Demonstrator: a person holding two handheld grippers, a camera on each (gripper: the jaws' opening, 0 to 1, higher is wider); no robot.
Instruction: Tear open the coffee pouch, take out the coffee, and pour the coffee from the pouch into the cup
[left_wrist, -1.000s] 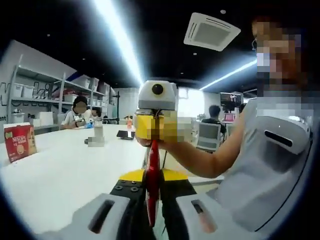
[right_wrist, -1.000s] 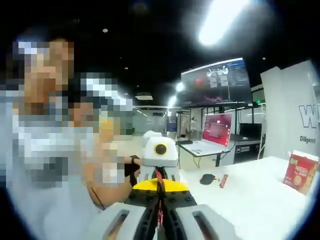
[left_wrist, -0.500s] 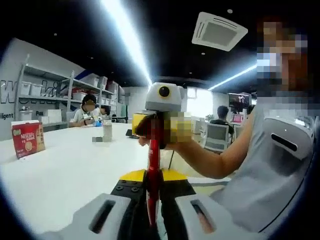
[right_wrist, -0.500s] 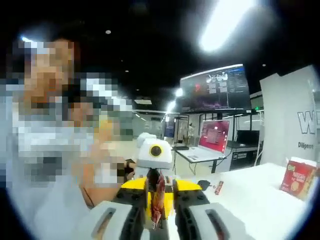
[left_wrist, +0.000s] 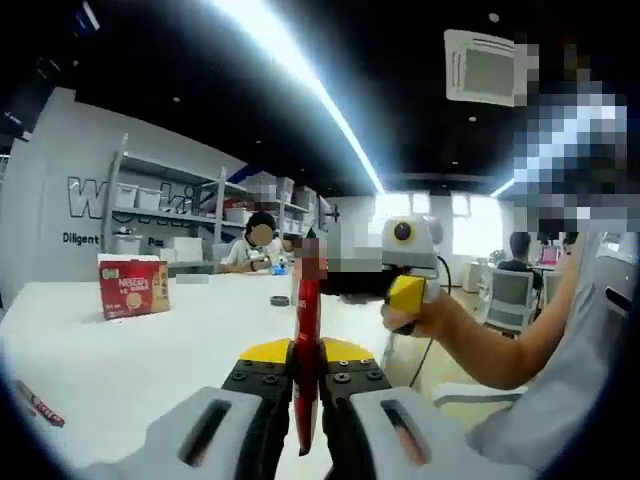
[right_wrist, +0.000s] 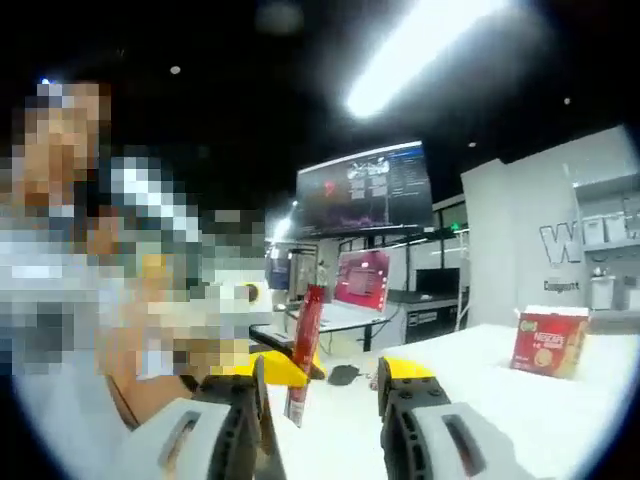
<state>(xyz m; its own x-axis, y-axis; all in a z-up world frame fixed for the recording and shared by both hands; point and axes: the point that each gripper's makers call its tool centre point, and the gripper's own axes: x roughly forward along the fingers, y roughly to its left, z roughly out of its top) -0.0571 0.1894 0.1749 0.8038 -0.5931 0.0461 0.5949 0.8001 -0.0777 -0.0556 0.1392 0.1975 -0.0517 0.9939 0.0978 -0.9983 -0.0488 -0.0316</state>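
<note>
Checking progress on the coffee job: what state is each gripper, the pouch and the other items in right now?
Left gripper: shut on the coffee pouch.
Coffee pouch: upright, red, clamped at its lower end; whether torn, cannot tell.
Right gripper: jaws open, holding nothing; pouch shows between them.
Red box: standing upright on the white table.
Laptop: open, screen lit.

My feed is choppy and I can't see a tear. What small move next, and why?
Probably close the right gripper on the top end of the coffee pouch. The left gripper clamps it upright, the right jaws stand open beside it, and no tear shows.
</note>
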